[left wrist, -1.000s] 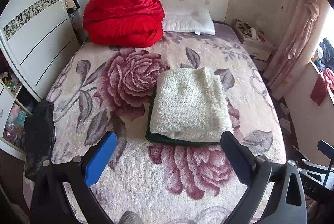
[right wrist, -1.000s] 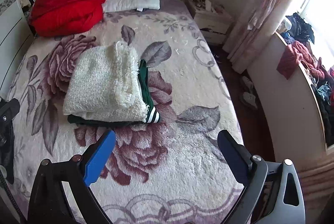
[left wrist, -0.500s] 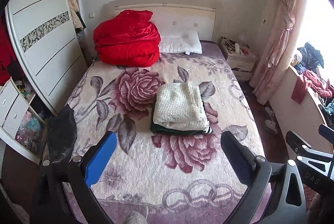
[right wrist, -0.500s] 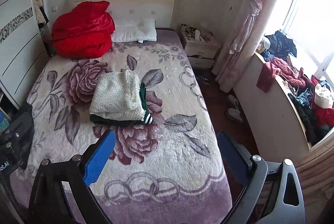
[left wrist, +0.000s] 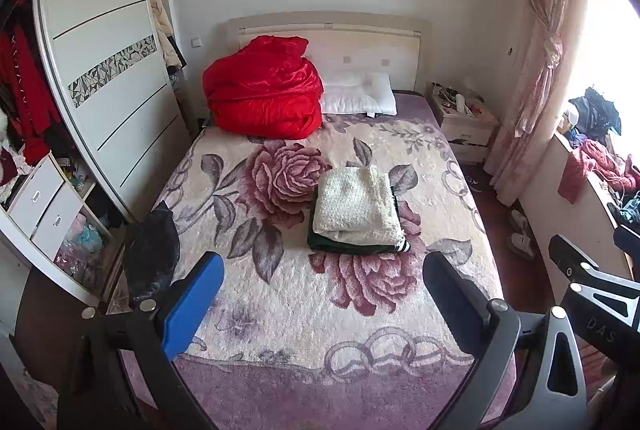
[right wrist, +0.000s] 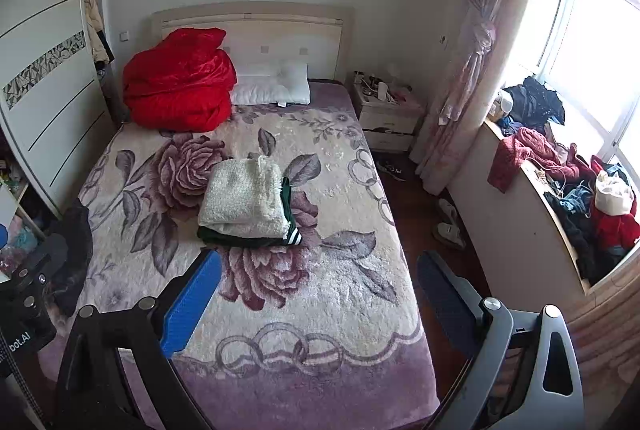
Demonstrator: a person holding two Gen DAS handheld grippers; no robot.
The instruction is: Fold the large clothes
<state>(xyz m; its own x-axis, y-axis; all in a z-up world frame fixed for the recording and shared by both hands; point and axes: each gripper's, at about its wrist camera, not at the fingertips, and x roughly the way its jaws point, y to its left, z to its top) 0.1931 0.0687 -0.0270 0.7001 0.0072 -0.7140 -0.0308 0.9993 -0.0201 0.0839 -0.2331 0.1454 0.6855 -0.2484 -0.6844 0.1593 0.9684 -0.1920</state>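
- At the far left we see a white sliding wardrobe (left wrist: 108,85) with a mosaic strip across its door, and red clothes (left wrist: 24,97) hanging in the open section beside it.
- Below it stand white drawers (left wrist: 44,201) and open shelves of small items.
- A black garment (left wrist: 152,254) hangs over the bed's left edge.
- The bed (left wrist: 280,310) carries a plush cream blanket patterned with big dark-pink roses and a mauve border.
- Near the headboard (left wrist: 360,41) lie a bunched red quilt (left wrist: 264,93) and, just beside it, a white pillow (left wrist: 360,95).
- In the middle of the bed sits the folded cream knit (left wrist: 356,205), stacked on a folded dark green garment (right wrist: 248,236) whose white-striped cuff shows at its right corner.
- Our left gripper (left wrist: 320,298) hovers over the foot of the bed, fingers spread wide and holding nothing, well apart from the stack.
- Our right gripper (right wrist: 318,294) hovers likewise, fingers wide apart and empty.
- Right of the bed stands a cluttered nightstand (right wrist: 388,113).
- Beyond it a tied pink curtain (right wrist: 476,61) hangs by the bright window (right wrist: 592,29).
- On the window ledge (right wrist: 520,213) lies a heap of clothes (right wrist: 560,165); slippers (right wrist: 450,226) sit on the dark floor.
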